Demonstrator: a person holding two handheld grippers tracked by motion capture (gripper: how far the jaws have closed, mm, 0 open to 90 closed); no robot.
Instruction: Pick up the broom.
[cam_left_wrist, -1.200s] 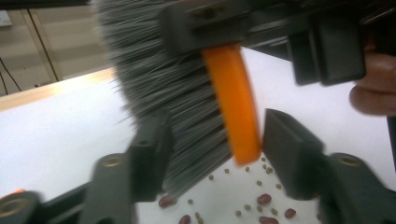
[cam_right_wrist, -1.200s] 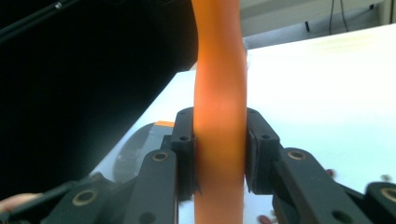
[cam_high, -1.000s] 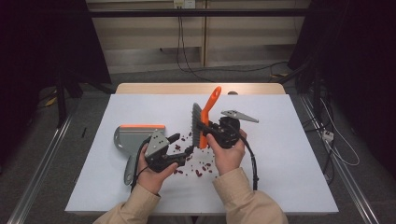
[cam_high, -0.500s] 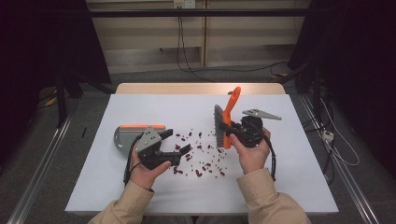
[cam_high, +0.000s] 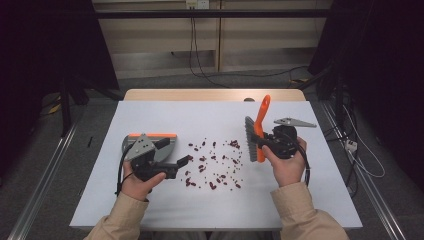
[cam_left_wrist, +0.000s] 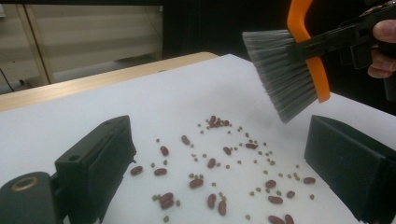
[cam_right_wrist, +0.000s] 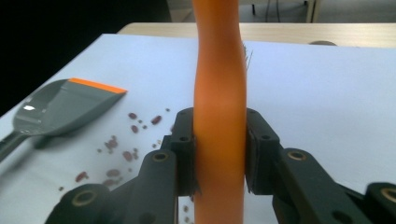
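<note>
right gripper (cam_high: 264, 141) is clamping the orange plastic handle of the grey-bristled hand brush (cam_high: 254, 134), holding it upright at the right edge of the scattered red beans (cam_high: 215, 164); it's probably light, stiff in the handle and soft in the bristles. left gripper (cam_high: 181, 163) is empty, its jaws having just been opening beside the grey dustpan with orange lip (cam_high: 151, 142), and the pan's handle, partly hidden under the hand, is looking like the spot to grab.
</note>
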